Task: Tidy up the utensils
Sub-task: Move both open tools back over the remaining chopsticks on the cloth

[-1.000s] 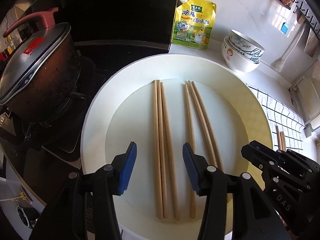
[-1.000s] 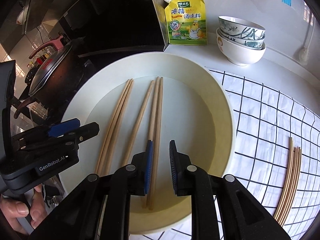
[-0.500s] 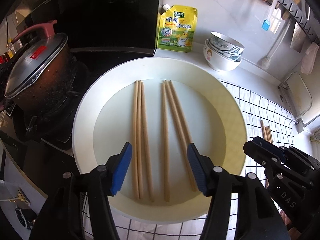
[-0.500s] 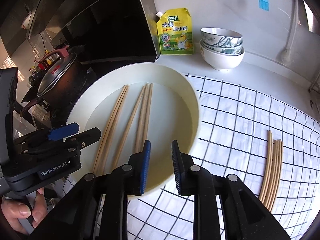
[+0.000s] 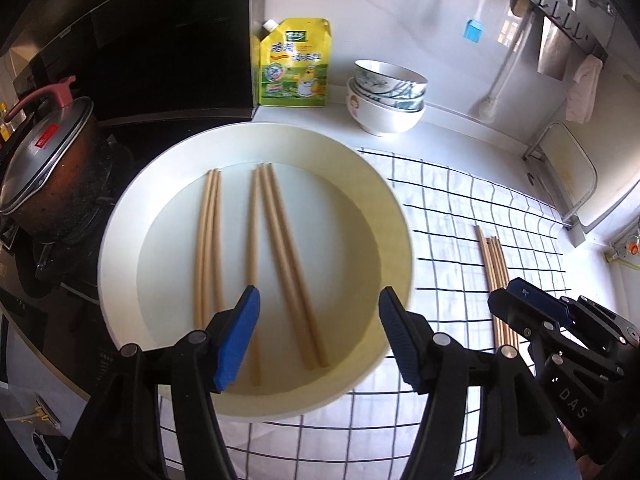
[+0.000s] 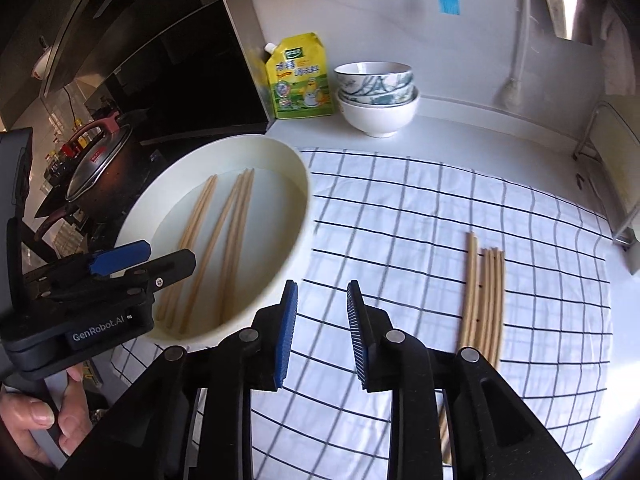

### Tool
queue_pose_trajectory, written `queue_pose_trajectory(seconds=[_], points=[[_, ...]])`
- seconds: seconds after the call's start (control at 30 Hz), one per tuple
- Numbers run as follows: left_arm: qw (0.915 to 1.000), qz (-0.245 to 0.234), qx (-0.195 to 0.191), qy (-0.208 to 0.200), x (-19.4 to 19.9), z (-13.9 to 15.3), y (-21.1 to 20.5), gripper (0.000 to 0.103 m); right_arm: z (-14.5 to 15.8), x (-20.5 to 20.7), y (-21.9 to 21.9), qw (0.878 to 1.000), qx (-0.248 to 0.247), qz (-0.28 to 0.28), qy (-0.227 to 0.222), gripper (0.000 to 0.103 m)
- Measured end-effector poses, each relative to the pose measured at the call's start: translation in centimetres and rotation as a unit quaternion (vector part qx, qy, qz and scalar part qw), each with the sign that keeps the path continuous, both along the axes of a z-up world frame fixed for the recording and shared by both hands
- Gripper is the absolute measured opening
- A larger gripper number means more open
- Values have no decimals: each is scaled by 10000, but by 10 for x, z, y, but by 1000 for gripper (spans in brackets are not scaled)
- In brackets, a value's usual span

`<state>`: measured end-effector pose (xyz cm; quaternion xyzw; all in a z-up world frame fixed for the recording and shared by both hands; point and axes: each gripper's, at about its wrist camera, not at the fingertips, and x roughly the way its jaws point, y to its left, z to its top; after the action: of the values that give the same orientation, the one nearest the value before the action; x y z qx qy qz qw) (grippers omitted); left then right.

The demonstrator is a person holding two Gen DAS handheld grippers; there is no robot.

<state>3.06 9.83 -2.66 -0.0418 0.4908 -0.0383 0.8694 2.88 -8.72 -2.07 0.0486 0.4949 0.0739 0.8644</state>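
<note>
Several wooden chopsticks (image 5: 256, 256) lie lengthwise in a large white round basin (image 5: 372, 184), in a left group and a right group. The basin (image 6: 292, 160) and its chopsticks (image 6: 224, 240) also show in the right wrist view. A second bundle of chopsticks (image 6: 484, 296) lies on the checked cloth (image 6: 400, 216) to the right; it shows in the left wrist view too (image 5: 494, 264). My left gripper (image 5: 318, 332) is open and empty above the basin's near rim. My right gripper (image 6: 320, 332) is open and empty above the cloth, between basin and bundle.
A yellow seasoning pouch (image 5: 294, 66) leans on the back wall beside stacked bowls (image 5: 386, 98). A dark pot with a lid (image 5: 44, 168) sits on the stove at the left. A rack (image 5: 568, 176) stands at the right edge. A blue brush (image 5: 474, 30) hangs on the wall.
Both grippers have pulled back and up from the basin. The right one has swung right over the cloth and opened a little wider. The left jaws have opened wider.
</note>
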Motion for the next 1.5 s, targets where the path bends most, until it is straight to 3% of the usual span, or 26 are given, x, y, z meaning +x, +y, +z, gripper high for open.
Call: queue_pose_trajectory(seconds=[0.47, 0.77, 1.13, 1.5], points=[[9980, -619, -51, 104, -8, -6, -74, 63, -15, -46, -85, 9968, -259, -742, 117, 28], [9951, -938, -27, 299, -12, -27, -117, 69, -42, -66, -128, 9935, -347, -1046, 274, 34], [9927, -1055, 35, 590, -11, -58, -143, 74, -84, -66, -152, 9906, -371, -1163, 623, 35], [9922, -1030, 89, 695, -10, -72, -153, 75, -101, -61, -154, 9919, -220, -1071, 651, 35]])
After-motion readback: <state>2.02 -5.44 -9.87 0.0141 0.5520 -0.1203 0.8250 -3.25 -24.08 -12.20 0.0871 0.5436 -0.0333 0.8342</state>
